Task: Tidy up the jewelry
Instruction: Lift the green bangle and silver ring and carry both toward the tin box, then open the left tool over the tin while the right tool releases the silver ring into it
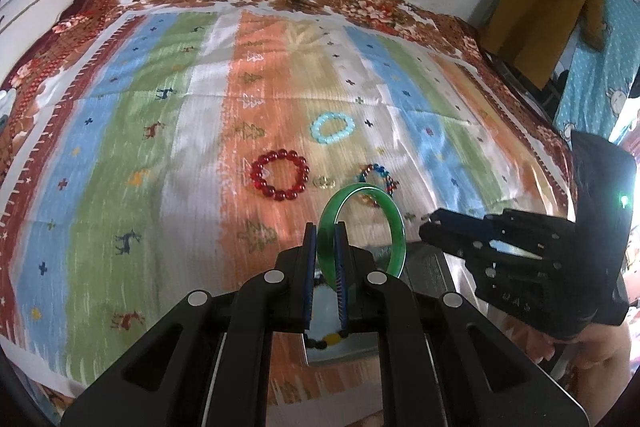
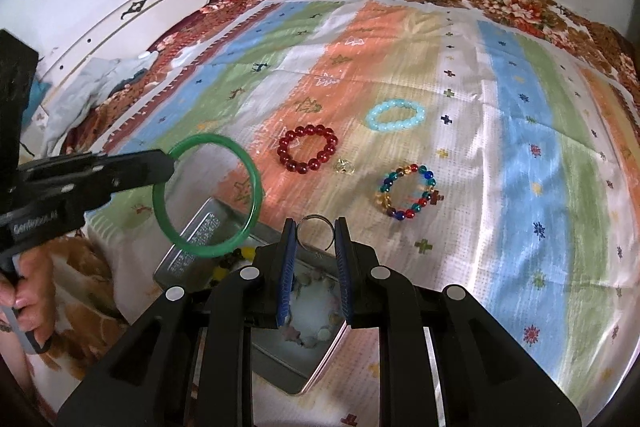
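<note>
Bed, striped cloth (image 2: 520,131) spread over it. Metal tin (image 2: 208,227) lies open just below both sets of jaws, bead strands already inside.

Left gripper (image 1: 326,259): jaws closed on the rim of the green bangle (image 2: 208,195), held upright above the tin. Right gripper (image 2: 315,251): jaws part open, a small metal ring (image 2: 315,227) caught between the tips.

Ahead of the jaws, loose on the cloth: red bead bracelet (image 2: 308,149), pale blue bracelet (image 2: 396,115), multicolour bracelet (image 2: 408,195), small gold piece (image 2: 345,166).

Step judged: depositing. Next: lower the bangle into the tin, release; likewise the ring.
</note>
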A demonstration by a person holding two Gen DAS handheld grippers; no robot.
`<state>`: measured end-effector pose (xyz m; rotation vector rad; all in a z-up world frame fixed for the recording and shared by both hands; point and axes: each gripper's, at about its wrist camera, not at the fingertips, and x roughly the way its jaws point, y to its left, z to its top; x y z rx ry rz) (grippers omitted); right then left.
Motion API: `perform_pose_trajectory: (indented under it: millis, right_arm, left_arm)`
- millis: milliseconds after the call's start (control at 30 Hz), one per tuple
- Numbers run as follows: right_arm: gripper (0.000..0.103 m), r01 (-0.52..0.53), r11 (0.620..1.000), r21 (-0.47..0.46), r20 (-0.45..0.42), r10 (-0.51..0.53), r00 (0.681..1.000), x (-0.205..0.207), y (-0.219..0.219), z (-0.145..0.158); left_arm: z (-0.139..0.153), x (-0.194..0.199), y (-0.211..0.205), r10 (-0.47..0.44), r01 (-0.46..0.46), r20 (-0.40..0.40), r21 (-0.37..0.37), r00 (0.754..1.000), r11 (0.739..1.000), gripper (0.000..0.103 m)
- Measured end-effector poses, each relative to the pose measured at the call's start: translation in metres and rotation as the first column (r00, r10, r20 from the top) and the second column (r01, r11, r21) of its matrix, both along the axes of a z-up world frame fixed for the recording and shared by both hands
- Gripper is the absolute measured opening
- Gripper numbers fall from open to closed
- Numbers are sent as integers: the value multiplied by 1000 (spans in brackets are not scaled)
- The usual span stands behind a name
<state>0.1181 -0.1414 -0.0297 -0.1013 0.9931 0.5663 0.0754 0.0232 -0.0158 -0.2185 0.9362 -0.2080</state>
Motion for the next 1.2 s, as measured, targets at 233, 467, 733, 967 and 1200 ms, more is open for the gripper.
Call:
perform_pose_trajectory:
  millis: [233,467,733,967,1200]
  right_arm:
    - [20,-8,1000,-2,-8,8,1000,-14,-1,-3]
    - [20,-36,999,11,-38,36,999,-22,0,-7]
    - [46,-35,998,54,-54,38,998,-25,-4,-7]
    - [48,13,999,33,-48,-12,999,-18,-11,-8]
    - [60,75,997,-18,-6,-75,997,-7,-21,-6]
  left_arm:
    - [-4,-12,-7,-6,6,-6,22,1000,1000,8]
    - [-13,-20,-19,-43,45,-32,58,999,997,9]
    - [-20,-14,-4,7,-6,-81,13,997,1000,23]
    - [-20,-11,-3,35,-31,-77,46,996,998,45]
    - [-19,6,3,76,-67,-63,137,995,988,53]
